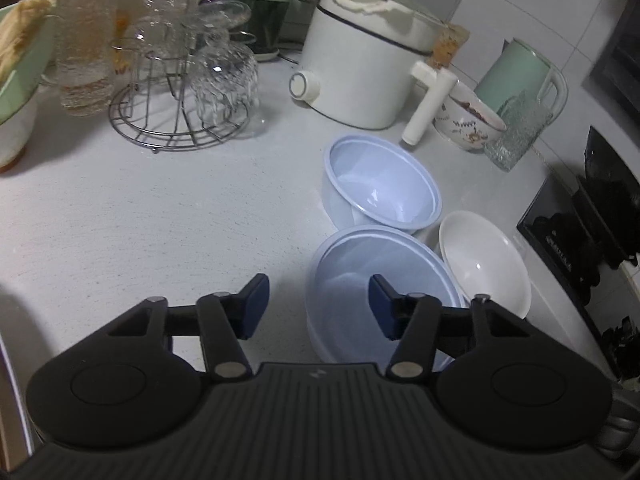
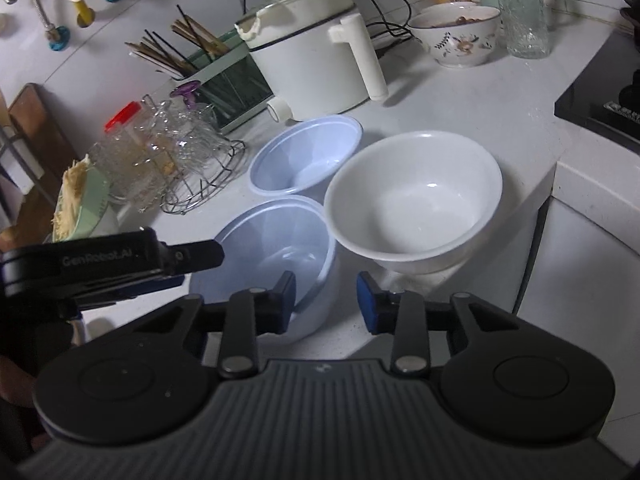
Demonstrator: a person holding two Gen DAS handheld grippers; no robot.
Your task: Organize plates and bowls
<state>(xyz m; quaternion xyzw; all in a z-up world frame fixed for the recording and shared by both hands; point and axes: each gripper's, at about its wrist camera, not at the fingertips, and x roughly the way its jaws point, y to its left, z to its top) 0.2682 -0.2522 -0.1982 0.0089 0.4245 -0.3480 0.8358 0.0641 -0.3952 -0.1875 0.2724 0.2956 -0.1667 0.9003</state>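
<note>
Nearest to my left cam is the left gripper (image 1: 319, 306), jaws apart and holding nothing. Its right finger hangs over the rim of the near pale blue plastic bowl (image 1: 380, 280), the left finger over bare countertop (image 1: 140, 220); I cannot tell if a pad touches the bowl.

Behind this bowl, touching or almost, stands the 2nd pale blue plastic bowl (image 1: 384, 184). On the right side of the near one sits the white ceramic bowl (image 1: 486, 264), just beside it.

From the right cam, the right gripper (image 2: 326, 302) is also apart and empty. Its left finger is in front of the near blue bowl, its right finger low in front of the white bowl; the gap between the fingers points approx. between the two.

Further back I see a white electric pot (image 1: 360, 64), a floral bowl (image 1: 468, 120), a textured glass (image 1: 516, 128) and a wire rack w/ glasses (image 1: 180, 108).
</note>
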